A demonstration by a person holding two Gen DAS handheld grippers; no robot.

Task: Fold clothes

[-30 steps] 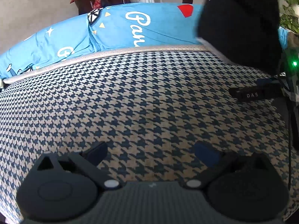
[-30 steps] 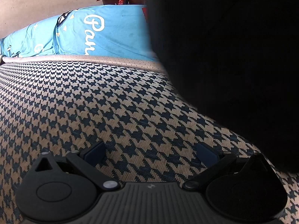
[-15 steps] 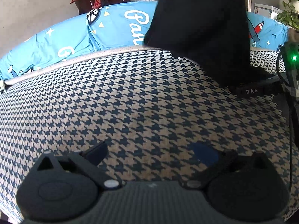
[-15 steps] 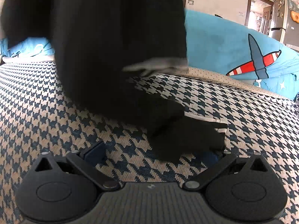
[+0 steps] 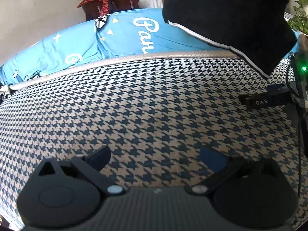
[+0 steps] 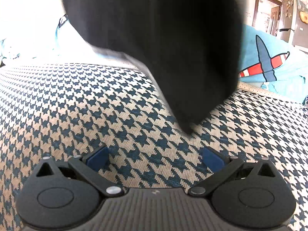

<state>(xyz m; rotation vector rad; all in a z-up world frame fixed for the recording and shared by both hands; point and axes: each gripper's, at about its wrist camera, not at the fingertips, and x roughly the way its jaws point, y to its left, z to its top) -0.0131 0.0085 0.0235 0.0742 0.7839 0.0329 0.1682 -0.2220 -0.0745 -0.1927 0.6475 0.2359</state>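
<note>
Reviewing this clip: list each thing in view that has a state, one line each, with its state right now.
Left gripper: open, nothing between its fingers, over the houndstooth surface.
Right gripper: open, empty.
Black garment with a pale edge: unfolded, hanging in the air, its lowest tip at or just above the cloth; who holds it is out of view.
Blue-and-beige houndstooth cloth: spread flat and smooth.
Blue printed bedding: bunched behind the cloth.

Garment [image 6: 163, 38] hangs over cloth [image 6: 96, 105], bedding [image 5: 77, 46] behind.

Houndstooth cover [image 5: 146, 104], blue quilt [image 5: 80, 46] behind, plant [image 5: 300, 15] at right.
</note>
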